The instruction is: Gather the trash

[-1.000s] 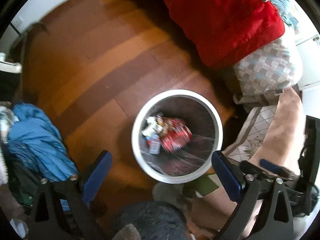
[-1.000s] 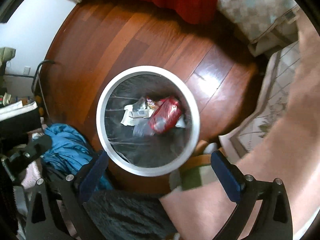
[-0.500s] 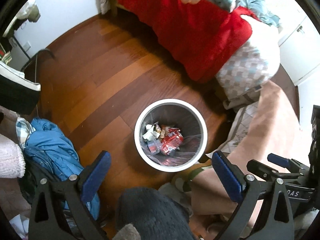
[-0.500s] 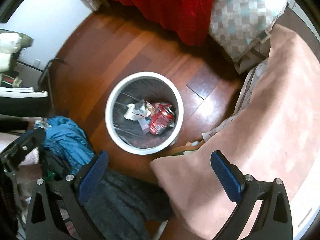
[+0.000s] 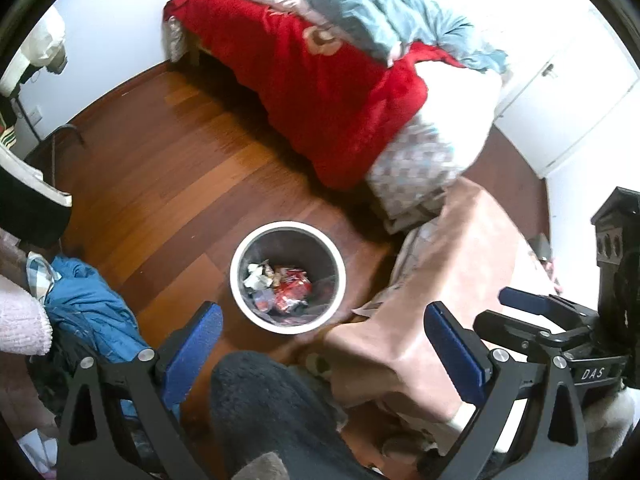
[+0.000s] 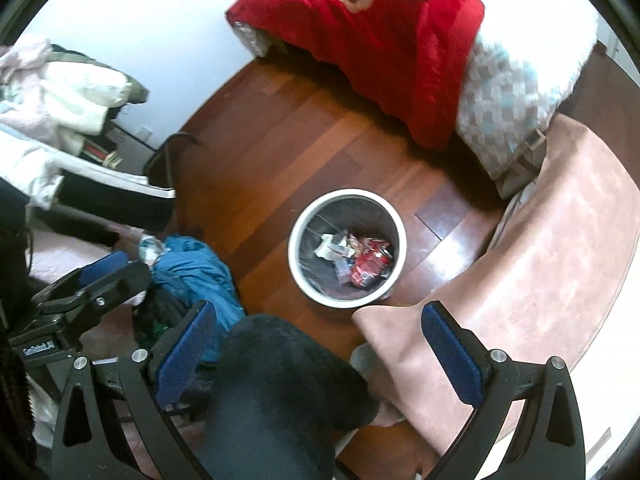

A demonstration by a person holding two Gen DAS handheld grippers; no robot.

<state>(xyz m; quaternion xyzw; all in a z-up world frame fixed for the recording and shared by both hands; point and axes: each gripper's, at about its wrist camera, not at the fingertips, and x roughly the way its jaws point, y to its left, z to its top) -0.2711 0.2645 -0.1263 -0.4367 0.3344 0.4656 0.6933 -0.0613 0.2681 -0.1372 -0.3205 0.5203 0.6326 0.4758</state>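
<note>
Both tools, your left tool (image 5: 318, 338) and right tool (image 6: 318, 338), hang wide open and empty, now pulled higher above the trash bin (image 5: 287, 277), so its red can (image 5: 293, 289) and wrappers look dropped and you seem free to fetch more.

Daylight floods my feeds from the upper right, blowing the white bedding (image 5: 460, 104) out to featureless glare in both views. The glossy reddish-brown wooden floor (image 6: 304, 152) carries a pale sheen near the pink fabric (image 6: 560, 248). A dark shadow lies under the red blanket (image 5: 320, 92). Fisheye curvature bends everything toward black corners, and I see slight motion blur throughout.
</note>
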